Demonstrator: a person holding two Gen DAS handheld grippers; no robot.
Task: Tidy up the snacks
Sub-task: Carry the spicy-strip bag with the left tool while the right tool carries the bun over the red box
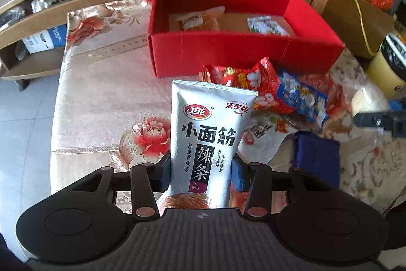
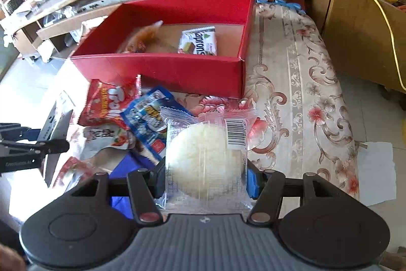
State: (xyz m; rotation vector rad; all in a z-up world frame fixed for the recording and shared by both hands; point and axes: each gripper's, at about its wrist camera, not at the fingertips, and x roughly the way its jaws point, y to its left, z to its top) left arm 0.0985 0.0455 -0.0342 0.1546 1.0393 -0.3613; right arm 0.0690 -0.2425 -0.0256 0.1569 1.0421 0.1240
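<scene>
Holding a silver spicy-strip bag [image 1: 206,141] tight in the left gripper [image 1: 200,169] and a clear-wrapped white cake [image 2: 205,161] tight in the right gripper [image 2: 203,177], the person is filling the red box [image 1: 228,52] near the table's far edge, with two snacks already inside and a small pile [image 2: 132,118] waiting in front.

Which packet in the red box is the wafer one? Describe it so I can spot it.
Find the open red cardboard box on the floral cloth. Two packets lie inside; the white wafer packet with green lettering lies flat towards the box's right end, unlike the orange-brown clear packet at its left.
</scene>
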